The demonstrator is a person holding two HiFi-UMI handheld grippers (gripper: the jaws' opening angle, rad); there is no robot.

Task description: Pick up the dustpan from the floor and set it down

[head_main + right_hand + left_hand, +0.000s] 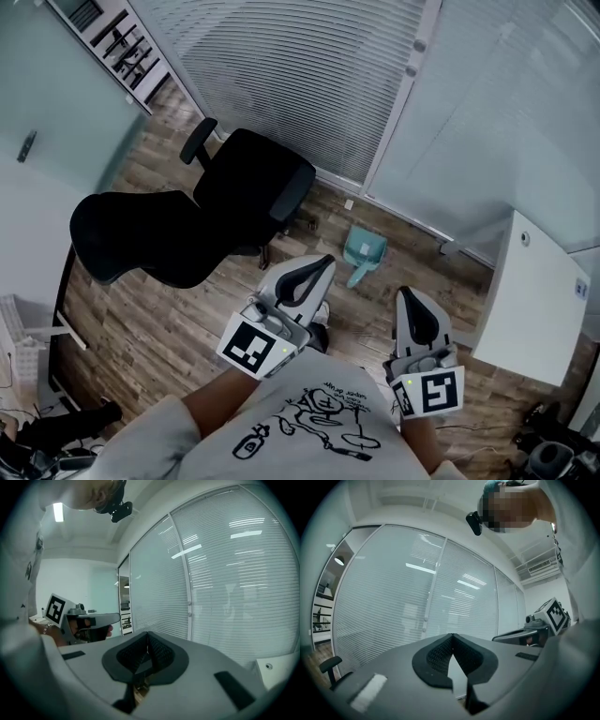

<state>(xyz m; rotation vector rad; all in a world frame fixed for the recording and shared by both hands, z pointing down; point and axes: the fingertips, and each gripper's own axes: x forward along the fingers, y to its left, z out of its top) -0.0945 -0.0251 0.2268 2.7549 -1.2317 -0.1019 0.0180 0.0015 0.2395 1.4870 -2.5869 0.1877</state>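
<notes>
Left tool (321,266): jaws pressed together, tips meeting, nothing between them. Right tool (407,296): same, pressed together and empty. Both were held out in front of the person, roughly side by side and apart from each other, marker cubes back near the white printed shirt (314,422).

Dustpan (364,253): teal, lay on the wood floor (159,319) ahead of both tools and touched neither. Its pan end pointed toward the glass wall with blinds (309,84), handle end back toward the person. From above it sat between the two tool tips, nearer the left one.

Black office chair (206,211) stood to the left of the dustpan, close but not touching as far as I could tell. White bench (539,300) stood to the right, well clear of the dustpan. Shelf unit (122,42) was in the far left corner; its contents were too small to make out.

Both gripper views showed only the blinds past the closed tips, each with the other tool off to the side.
</notes>
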